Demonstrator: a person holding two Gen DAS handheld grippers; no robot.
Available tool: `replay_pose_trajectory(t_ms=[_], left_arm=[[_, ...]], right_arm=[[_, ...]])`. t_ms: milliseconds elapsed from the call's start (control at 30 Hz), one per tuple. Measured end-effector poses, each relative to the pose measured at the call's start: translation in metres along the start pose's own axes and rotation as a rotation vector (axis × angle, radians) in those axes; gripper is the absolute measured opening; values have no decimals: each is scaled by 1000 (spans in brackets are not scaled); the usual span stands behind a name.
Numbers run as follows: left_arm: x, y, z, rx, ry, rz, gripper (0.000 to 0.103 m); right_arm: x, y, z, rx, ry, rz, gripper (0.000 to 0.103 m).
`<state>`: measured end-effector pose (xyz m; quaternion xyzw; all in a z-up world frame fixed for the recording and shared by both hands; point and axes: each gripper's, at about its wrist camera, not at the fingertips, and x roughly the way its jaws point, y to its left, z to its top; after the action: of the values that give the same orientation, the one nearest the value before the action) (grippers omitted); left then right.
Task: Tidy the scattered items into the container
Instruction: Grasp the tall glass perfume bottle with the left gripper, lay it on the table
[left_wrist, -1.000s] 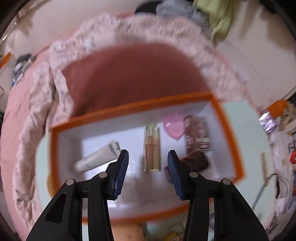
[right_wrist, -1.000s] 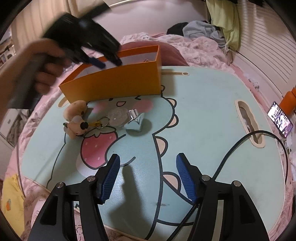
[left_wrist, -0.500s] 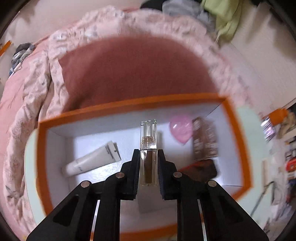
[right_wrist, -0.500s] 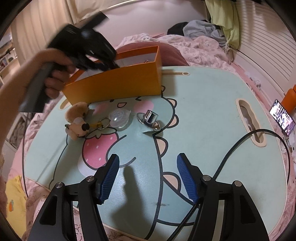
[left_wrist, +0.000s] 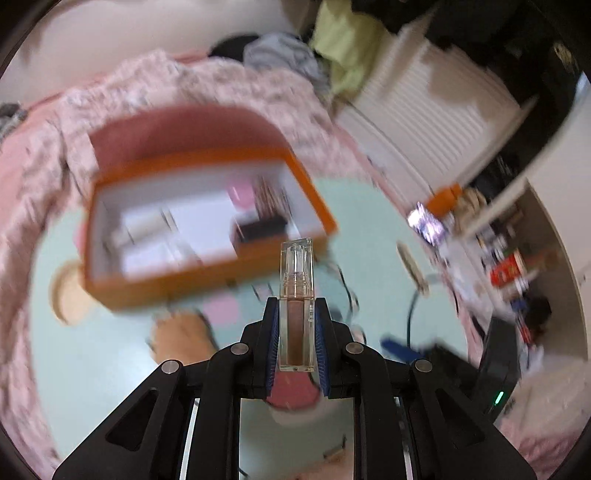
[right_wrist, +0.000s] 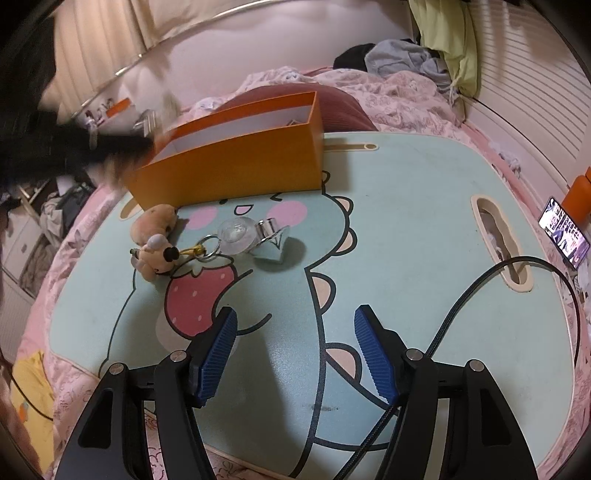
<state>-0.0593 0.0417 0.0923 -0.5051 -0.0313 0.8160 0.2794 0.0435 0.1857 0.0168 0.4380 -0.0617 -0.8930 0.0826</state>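
Note:
My left gripper (left_wrist: 296, 350) is shut on a clear lip gloss tube (left_wrist: 296, 306) with brown fluid, held upright in the air in front of the orange box (left_wrist: 207, 288). The box also shows in the right wrist view (right_wrist: 236, 170); it holds a white tube, a pink item and dark packets, all blurred. My right gripper (right_wrist: 295, 354) is open and empty, low over the mint cartoon table (right_wrist: 424, 258). On the table in front of the box lie a plush keychain (right_wrist: 155, 243), a clear round case (right_wrist: 236, 230) and a silver clip (right_wrist: 271, 230).
A black cable (right_wrist: 480, 291) crosses the table's right side through a cut-out handle. A phone (right_wrist: 563, 236) lies off the right edge. Pink bedding and clothes surround the table. My left gripper appears as a dark blur at the far left of the right wrist view.
My left gripper closed on the lip gloss inside the box, then lifted it out and pulled back, away from the box. The right gripper stayed open and nearly still.

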Motion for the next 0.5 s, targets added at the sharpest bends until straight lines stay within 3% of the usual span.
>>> replay_pose_trajectory(t_ms=[167,367,500], left_arm=[[31,-10,-33,6,60,39,19],[48,0,-38,-46,81,67,22],[37,3,-42,-69,18,30,32]], right_arm=[[0,0,0,-1,0,0,66],[0,0,0,-1,1,0,66],[0,0,0,-1,1,0,67]])
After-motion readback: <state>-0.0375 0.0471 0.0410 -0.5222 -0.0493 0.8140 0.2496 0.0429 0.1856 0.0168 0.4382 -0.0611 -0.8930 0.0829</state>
